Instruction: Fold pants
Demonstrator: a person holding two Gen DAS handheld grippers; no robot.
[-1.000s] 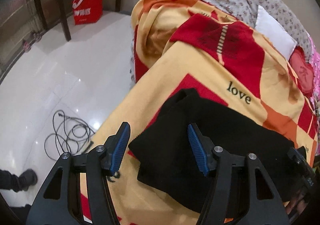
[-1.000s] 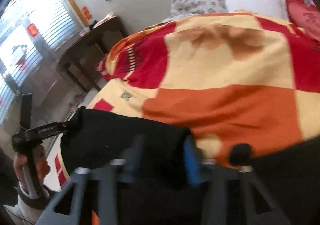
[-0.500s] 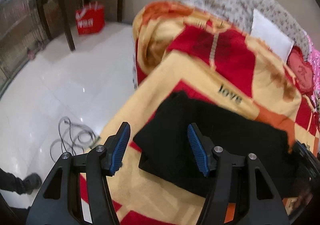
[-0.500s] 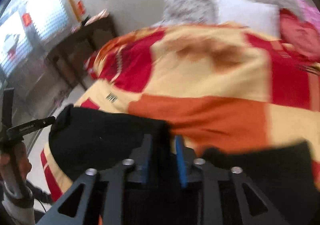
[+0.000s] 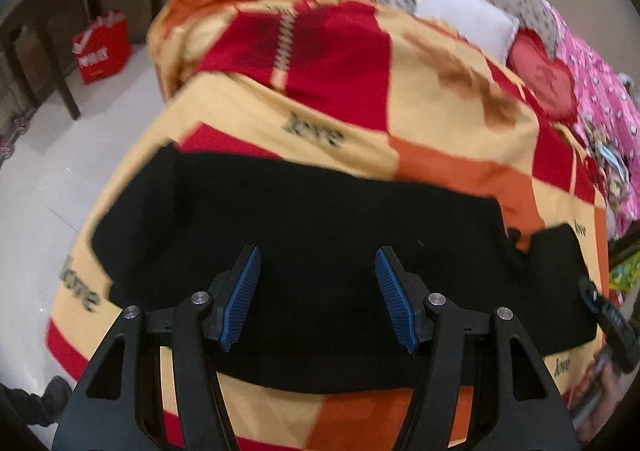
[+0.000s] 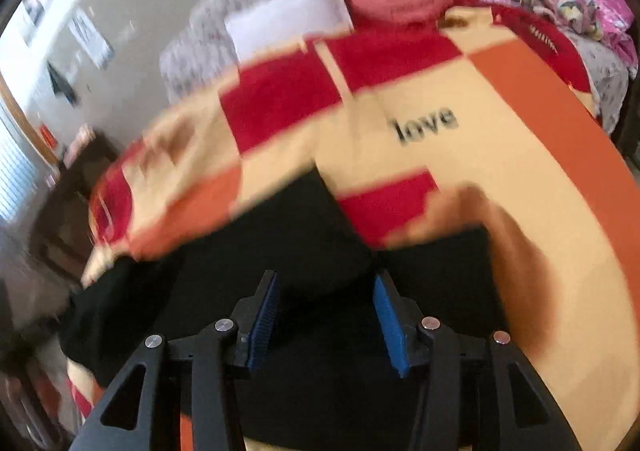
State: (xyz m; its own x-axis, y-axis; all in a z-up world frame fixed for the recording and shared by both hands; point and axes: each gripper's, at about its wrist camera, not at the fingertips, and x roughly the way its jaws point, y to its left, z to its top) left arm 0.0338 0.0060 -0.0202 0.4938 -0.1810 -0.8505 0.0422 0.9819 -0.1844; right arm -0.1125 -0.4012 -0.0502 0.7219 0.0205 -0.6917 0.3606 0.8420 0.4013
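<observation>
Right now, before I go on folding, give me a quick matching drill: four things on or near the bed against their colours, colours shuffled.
Things:
1. pants
2. square pillow
3. heart cushion
4. "love" lettering

Colours:
A. white
B. red
C. black cloth
D. dark print on a yellow patch of the blanket

Pairs: 1-C, 2-A, 3-B, 4-D
</observation>
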